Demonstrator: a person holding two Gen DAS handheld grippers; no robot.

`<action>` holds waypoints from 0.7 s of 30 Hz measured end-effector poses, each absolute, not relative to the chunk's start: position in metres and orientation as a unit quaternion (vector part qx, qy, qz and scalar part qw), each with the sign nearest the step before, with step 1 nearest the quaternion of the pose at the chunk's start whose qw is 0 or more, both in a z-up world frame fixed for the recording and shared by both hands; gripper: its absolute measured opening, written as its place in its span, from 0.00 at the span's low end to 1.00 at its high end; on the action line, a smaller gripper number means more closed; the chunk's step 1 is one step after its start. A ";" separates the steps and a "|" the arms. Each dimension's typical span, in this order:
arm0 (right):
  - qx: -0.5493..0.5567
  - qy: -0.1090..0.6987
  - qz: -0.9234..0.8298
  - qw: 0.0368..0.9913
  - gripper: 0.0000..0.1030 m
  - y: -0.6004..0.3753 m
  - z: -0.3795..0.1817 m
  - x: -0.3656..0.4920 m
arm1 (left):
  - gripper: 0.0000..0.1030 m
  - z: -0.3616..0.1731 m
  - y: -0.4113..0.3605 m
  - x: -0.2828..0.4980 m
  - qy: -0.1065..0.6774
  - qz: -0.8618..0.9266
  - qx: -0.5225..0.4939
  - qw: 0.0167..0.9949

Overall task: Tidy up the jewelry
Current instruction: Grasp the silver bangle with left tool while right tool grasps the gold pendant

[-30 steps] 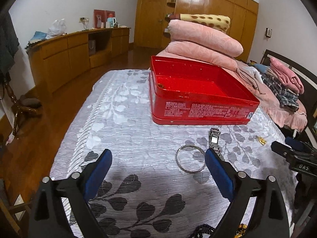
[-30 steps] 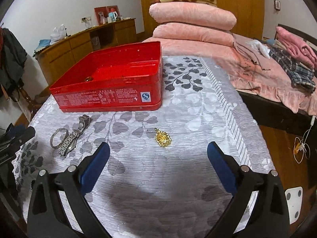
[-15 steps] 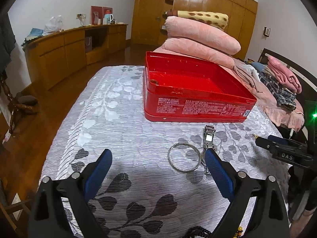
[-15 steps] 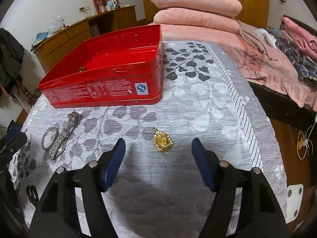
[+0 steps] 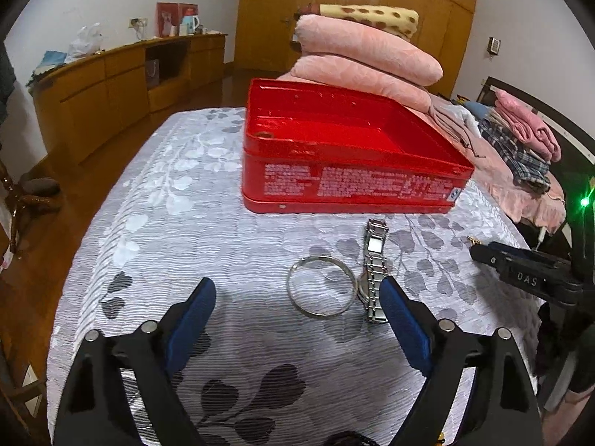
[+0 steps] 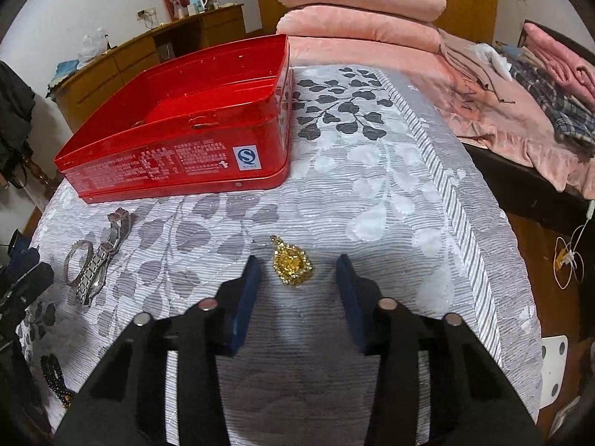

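jewelry lies spread on a tabletop covered with a grey leaf-patterned cloth. a gold pendant rests flat on the cloth just ahead of the right tool, in line with the gap between its blue pads, which have just been closing in; they stand part way in and do not touch the pendant, nothing gripped. a silver bangle lies in front of the left tool, and a silver metal-link watch lies stretched out touching the bangle's right side, its near end just beside the left tool's right pad. the left tool is wide open and holds nothing, its jaws having just eased in a little. an open red tin box sits on the cloth beyond the watch and bangle, with printed text along its near wall. dark beads show at the near left edge of the right wrist view. folded pink blankets are stacked behind the box.
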State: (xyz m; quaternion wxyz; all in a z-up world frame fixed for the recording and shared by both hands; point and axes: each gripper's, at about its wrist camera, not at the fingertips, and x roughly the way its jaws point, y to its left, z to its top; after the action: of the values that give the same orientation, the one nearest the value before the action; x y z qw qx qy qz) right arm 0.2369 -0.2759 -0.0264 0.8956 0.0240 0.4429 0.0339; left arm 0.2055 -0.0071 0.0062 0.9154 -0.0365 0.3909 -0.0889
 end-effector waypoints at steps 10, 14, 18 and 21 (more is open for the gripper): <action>0.030 0.441 0.036 0.896 0.21 -0.279 -0.026 0.236 | 0.72 -0.005 -0.014 0.218 0.423 -0.107 -0.042 0.899; 0.029 0.441 0.036 0.897 0.21 -0.279 -0.026 0.236 | 0.72 -0.008 -0.016 0.222 0.430 -0.105 -0.038 0.896; 0.029 0.440 0.036 0.897 0.21 -0.279 -0.026 0.236 | 0.68 -0.009 -0.018 0.225 0.432 -0.098 -0.031 0.896; 0.028 0.440 0.035 0.897 0.21 -0.278 -0.025 0.236 | 0.58 -0.010 -0.019 0.229 0.434 -0.084 -0.025 0.897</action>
State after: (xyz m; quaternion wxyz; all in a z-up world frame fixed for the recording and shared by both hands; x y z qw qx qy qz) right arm 0.2356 -0.2783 -0.0255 0.8967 0.0279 0.4402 0.0355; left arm 0.2293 -0.0187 -0.0099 0.8969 -0.0252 0.4335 -0.0843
